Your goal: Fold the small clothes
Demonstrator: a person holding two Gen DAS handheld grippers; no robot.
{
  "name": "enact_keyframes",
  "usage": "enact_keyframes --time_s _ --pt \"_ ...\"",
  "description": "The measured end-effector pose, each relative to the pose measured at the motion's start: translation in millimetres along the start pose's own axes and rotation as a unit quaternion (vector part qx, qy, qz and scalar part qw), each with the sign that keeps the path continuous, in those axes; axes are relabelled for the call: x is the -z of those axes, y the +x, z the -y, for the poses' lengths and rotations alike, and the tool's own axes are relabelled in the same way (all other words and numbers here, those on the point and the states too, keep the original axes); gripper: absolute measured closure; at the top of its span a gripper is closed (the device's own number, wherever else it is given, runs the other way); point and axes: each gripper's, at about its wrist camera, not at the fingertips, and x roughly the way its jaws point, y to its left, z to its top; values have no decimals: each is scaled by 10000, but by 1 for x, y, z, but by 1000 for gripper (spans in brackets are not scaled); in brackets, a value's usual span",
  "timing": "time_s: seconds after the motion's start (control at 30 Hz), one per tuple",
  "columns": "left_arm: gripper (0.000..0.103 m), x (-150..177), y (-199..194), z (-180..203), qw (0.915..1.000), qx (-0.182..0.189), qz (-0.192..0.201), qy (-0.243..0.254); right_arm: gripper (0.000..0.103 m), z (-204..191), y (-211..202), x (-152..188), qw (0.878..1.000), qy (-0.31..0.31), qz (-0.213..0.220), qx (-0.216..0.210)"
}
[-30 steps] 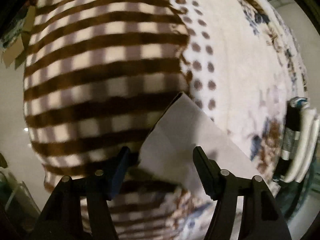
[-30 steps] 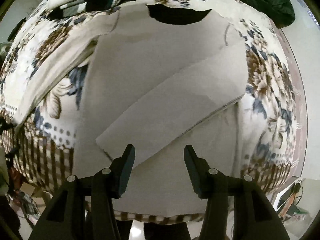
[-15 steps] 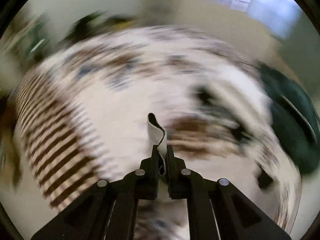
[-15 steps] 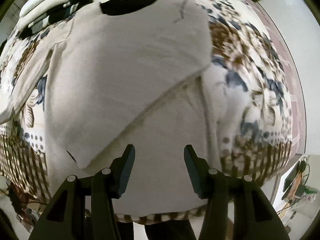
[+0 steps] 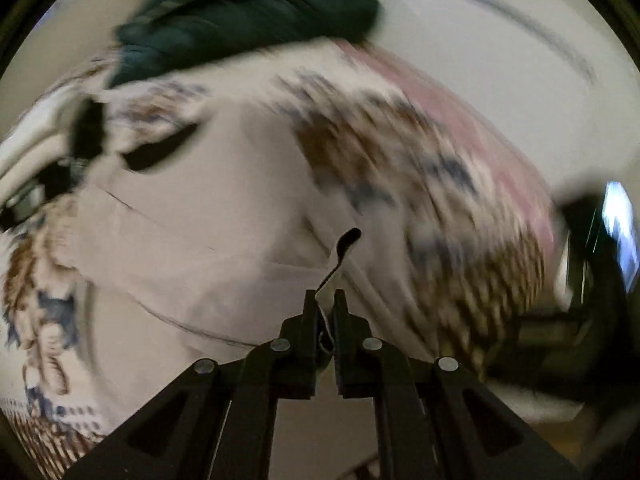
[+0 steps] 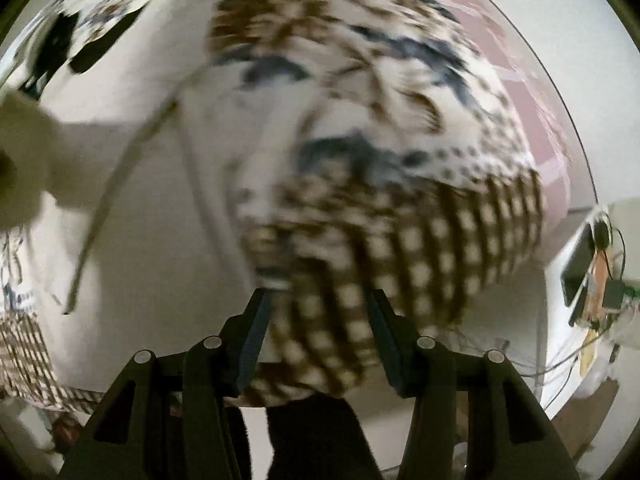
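Pinched jaws of the left gripper (image 5: pixel 325 300) grip the pale garment's (image 5: pixel 208 240) edge, probably to fold it across; the right gripper (image 6: pixel 318 312) gapes empty.

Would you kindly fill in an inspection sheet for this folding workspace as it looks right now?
Surface: floral blanket with a brown checked border; both views blurred.
Job's things: pale grey garment spread on the blanket, one edge lifted.
Clutter: dark green coat at the far end; folded clothes pile beside the garment.
Grippers: left tool shut on the garment's edge; right tool open, holding nothing.
Cables: thin wires near electronics at the right.
Surroundings: pale wall; little else is clear.
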Motion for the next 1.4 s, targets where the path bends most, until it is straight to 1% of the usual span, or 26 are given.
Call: enact_keyframes --time_s 0.07,0.13,0.17,0.23,0.27,0.33,0.37,0.4,0.5,0.53,0.6,0.67,0.77,0.8,0.83,0.87,0.93,1.03,1.1,1.13,1.17,1.23,1.27,1.33,1.37,1.4 --pt "99 10 12 24 9994 33 -262 204 50 16 3 3 10000 61 -14 51" --pt "98 19 19 31 9982 80 -526 260 50 32 8 8 9999 149 -63 44" --pt "94 24 23 32 9975 119 -672 200 50 39 10 9 9998 189 -82 35" --pt "94 31 25 28 9952 176 -962 -43 50 46 13 12 9996 246 -113 -43" --pt "92 34 20 23 9941 258 -1023 -269 50 46 13 13 9995 272 -131 -104" --pt "63 36 6 10 9930 248 -971 -619 50 49 12 11 9986 320 -149 -399" --pt "24 39 -6 -1 9918 186 -930 -854 50 48 10 9 9974 320 -119 -640" --pt "6 40 -15 -10 9905 166 -895 -1032 50 46 7 5 9960 293 -81 -841" --pt "6 51 -40 -49 9827 -277 -769 -1659 50 32 0 -7 9905 144 94 -1363" --pt "6 56 -43 -63 9792 -410 -788 -1825 50 24 -2 -11 9881 86 136 -1530" --pt "6 70 -43 -91 9696 -866 -904 -2104 50 2 -3 -19 9824 -107 165 -1858" --pt "6 87 -36 -120 9562 -1133 -1128 -2453 50 -22 4 -25 9786 -284 100 -2037" --pt "6 105 -26 -144 9437 -1344 -1335 -2714 51 -50 32 -33 9773 -465 -191 -2056" --pt "6 109 -23 -147 9414 -1420 -1416 -2714 54 -60 44 -32 9794 -608 -331 -1899" --pt "6 115 -19 -150 9374 -1458 -1528 -2770 74 -63 53 -29 9815 -692 -430 -1733" --pt "6 120 -16 -152 9344 -1422 -1589 -2854 87 -63 62 -25 9840 -722 -545 -1538" --pt "6 128 -12 -152 9298 -1329 -1683 -2991 87 -60 70 -18 9844 -738 -666 -1448" --pt "6 134 -16 -146 9289 -1201 -1637 -3097 86 -49 63 -11 9829 -792 -748 -1487" --pt "6 142 -25 -146 9274 -1078 -1663 -3171 76 -31 49 -10 9847 -580 -682 -1498" --pt "6 145 -27 -145 9265 -1013 -1673 -3214 63 -23 44 -10 9854 -483 -648 -1501" --pt "6 150 -31 -142 9259 -902 -1678 -3261 54 -11 38 -10 9858 -300 -612 -1533" --pt "8 157 -34 -136 9259 -672 -1662 -3325 49 2 35 -8 9866 -124 -680 -1476" --pt "14 160 -36 -132 9260 -550 -1631 -3361 49 7 38 -8 9863 -60 -772 -1460" --pt "36 167 -38 -126 9263 -427 -1638 -3365 49 17 49 -6 9837 59 -1002 -1495" --pt "65 172 -39 -121 9266 -411 -1664 -3348 49 21 58 -4 9797 175 -1182 -1611" --pt "85 175 -40 -118 9261 -379 -1668 -3364 49 24 64 -3 9756 270 -1286 -1761"
